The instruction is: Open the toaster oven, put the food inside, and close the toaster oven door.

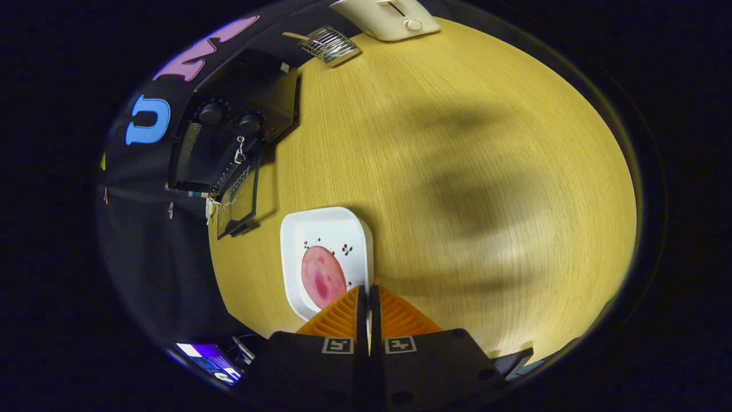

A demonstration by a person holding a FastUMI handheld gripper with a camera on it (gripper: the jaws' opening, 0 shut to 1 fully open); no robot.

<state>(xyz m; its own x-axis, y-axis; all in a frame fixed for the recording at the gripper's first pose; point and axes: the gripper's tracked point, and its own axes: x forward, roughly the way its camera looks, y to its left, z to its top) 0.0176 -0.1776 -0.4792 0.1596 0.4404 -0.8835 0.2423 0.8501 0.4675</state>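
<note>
- The tool (pixel 368 292) has its two ribbed orange fingers (pixel 337 317) closed almost together, gripping nothing, tips over the near rim of the plate (pixel 354 226).
- One round pink slice of ham (pixel 323 277) lies flat on the white, rounded-square plate, just ahead of the fingers.
- One black toaster oven (pixel 229 129) stands well beyond, its glass door (pixel 240 197) dropped open toward the wooden bench (pixel 457 171).
- Farther off: one wire rack (pixel 330 44) and one cream toaster (pixel 389 17).
</note>
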